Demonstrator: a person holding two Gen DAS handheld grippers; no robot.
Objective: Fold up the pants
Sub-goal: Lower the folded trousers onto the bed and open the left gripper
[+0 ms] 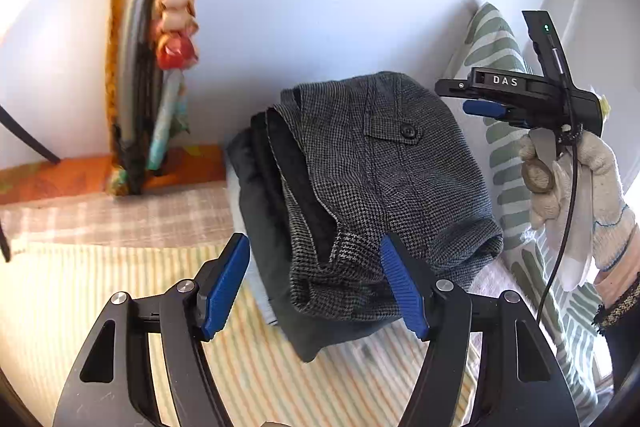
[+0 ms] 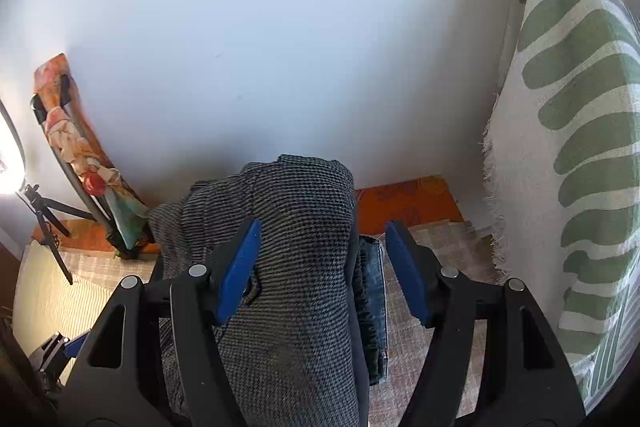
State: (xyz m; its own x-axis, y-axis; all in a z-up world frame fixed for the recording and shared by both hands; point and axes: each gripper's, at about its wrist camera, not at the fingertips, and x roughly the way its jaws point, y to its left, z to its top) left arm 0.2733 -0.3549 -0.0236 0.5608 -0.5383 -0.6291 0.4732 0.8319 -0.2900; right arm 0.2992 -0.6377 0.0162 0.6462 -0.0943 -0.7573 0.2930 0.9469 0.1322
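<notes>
Left gripper (image 1: 314, 281): matte black linkage arms with triangular cut-outs, four round silver pivot screws, two blue ribbed finger pads (image 1: 226, 285).

Right gripper (image 2: 322, 273): same build in its own wrist view, with black arms, silver screw heads and blue pads (image 2: 406, 269). From the left wrist view, its black body carries white "DAS" lettering, a small green indicator light on an upright black fin, and a thin black cable (image 1: 560, 239) running down from it.

Right hand (image 1: 576, 195): off-white knit glove with thin blue stitching near the cuff; dark sleeve with speckled trim at the wrist.
</notes>
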